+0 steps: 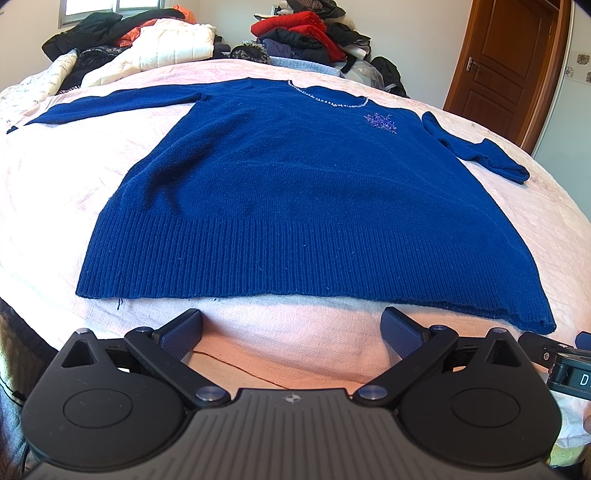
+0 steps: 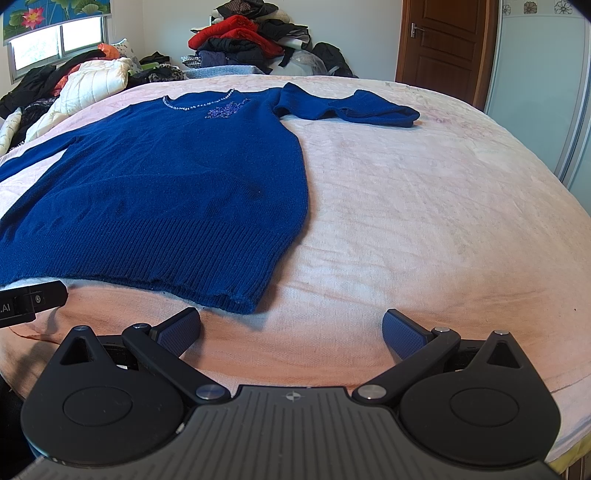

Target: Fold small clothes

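Observation:
A dark blue knitted sweater (image 1: 280, 184) lies flat, front up, on the pink bedspread (image 1: 55, 192), hem toward me and beaded neckline at the far end. One sleeve stretches out to the left; the other sleeve (image 2: 351, 107) lies crumpled on the right. My left gripper (image 1: 291, 328) is open just short of the hem's middle, holding nothing. My right gripper (image 2: 291, 328) is open too, near the hem's right corner (image 2: 240, 299), with nothing between its fingers. In the right wrist view the sweater (image 2: 166, 177) fills the left half.
Piles of clothes (image 1: 303, 33) and a white quilted jacket (image 1: 166, 44) lie beyond the far side of the bed. A wooden door (image 2: 443, 48) stands at the back right. Bare bedspread (image 2: 424, 203) spreads to the right of the sweater.

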Motion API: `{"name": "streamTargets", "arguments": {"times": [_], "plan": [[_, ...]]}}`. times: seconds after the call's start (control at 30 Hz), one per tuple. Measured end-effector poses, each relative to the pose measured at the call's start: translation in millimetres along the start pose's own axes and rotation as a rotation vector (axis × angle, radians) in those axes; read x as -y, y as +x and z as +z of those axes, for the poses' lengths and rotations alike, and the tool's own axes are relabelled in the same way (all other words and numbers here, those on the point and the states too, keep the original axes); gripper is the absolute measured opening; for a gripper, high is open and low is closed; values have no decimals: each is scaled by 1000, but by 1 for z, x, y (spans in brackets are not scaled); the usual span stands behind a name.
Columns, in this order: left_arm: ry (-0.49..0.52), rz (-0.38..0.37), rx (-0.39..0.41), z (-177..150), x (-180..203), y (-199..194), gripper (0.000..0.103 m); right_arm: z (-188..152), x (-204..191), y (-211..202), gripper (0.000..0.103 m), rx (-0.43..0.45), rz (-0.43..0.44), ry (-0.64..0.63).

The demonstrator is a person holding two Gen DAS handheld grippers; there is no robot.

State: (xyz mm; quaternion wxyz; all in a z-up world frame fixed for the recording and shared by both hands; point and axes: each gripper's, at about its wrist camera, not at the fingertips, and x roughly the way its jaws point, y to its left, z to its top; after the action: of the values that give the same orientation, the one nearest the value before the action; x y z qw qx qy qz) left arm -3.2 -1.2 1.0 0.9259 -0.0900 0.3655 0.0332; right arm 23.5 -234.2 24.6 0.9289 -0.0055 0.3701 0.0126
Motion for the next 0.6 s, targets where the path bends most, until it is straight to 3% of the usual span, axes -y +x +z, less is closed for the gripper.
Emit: {"name": "streamTargets", "arguments": {"times": [0.5, 0.6], "plan": [[18, 7, 3, 0, -1, 0, 103, 5, 2, 1, 102, 0, -6, -1], [48, 28, 37, 5, -2, -10, 103, 16, 19, -15, 100, 88, 10, 64]]}}
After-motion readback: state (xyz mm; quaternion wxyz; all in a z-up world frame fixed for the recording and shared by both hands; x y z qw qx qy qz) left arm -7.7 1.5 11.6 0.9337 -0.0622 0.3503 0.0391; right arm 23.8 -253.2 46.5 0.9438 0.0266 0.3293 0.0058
